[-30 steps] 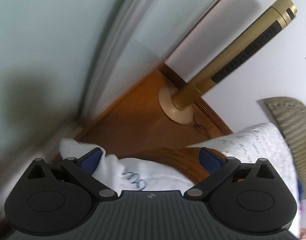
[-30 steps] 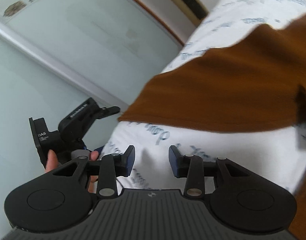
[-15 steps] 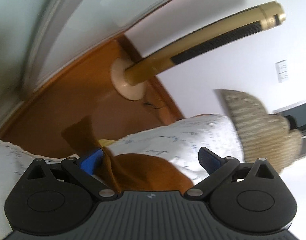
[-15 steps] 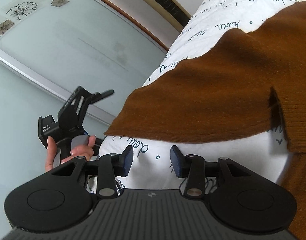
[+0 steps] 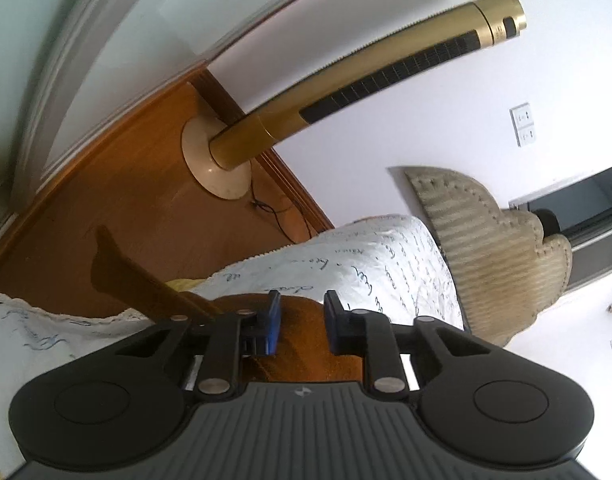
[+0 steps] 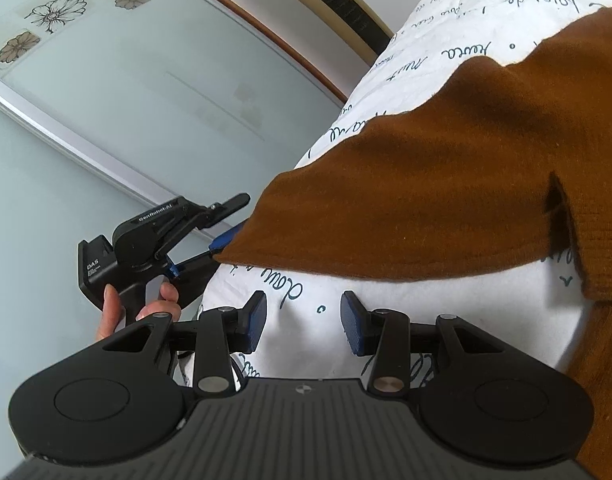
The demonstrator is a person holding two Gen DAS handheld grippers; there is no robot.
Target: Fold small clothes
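My right claw hovers spread over the bedspread, holding nothing. Just beyond, the brown sweater lies across the bed. At its corner my left claw seems pinched on the hem; from its own view the pads stand narrowly apart with knit between, so I can't tell how firm the grip is. I judge a fold is starting: next, catch the opposite edge. Much of the sweater runs out of frame. Far off, a fan.
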